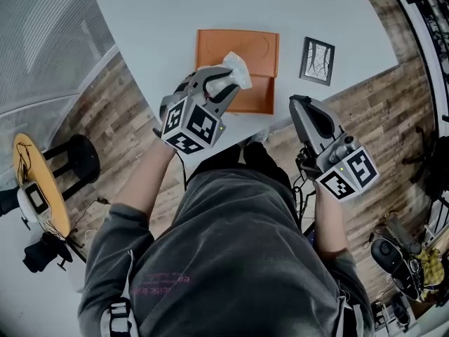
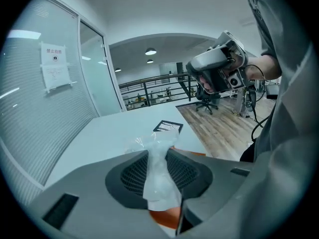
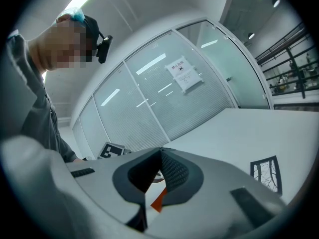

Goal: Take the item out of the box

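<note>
At nine o'clock in the head view, off the counter, we see a round wooden-topped stand (image 1: pixel 42 184) on the plank floor. Moving right, our left gripper (image 1: pixel 223 83) points toward twelve o'clock. Its jaws are clamped on a crumpled clear plastic packet (image 1: pixel 237 70), whose loose end pokes out past the fingertips. In the left gripper view the packet runs straight down between the two mesh pads, with orange showing beneath it. The packet sits over the near half of the flat orange cardboard box (image 1: pixel 252 51), which lies open on the pale grey counter (image 1: pixel 154 20). At three o'clock from the box, well apart from it, a small black-framed card with a branching line pattern (image 1: pixel 317 60) lies flat on the counter. Farthest right, at four o'clock from the box, our right gripper (image 1: pixel 302 104) hangs off the counter's near edge. Its jaws are closed tip to tip with nothing between them.
</note>
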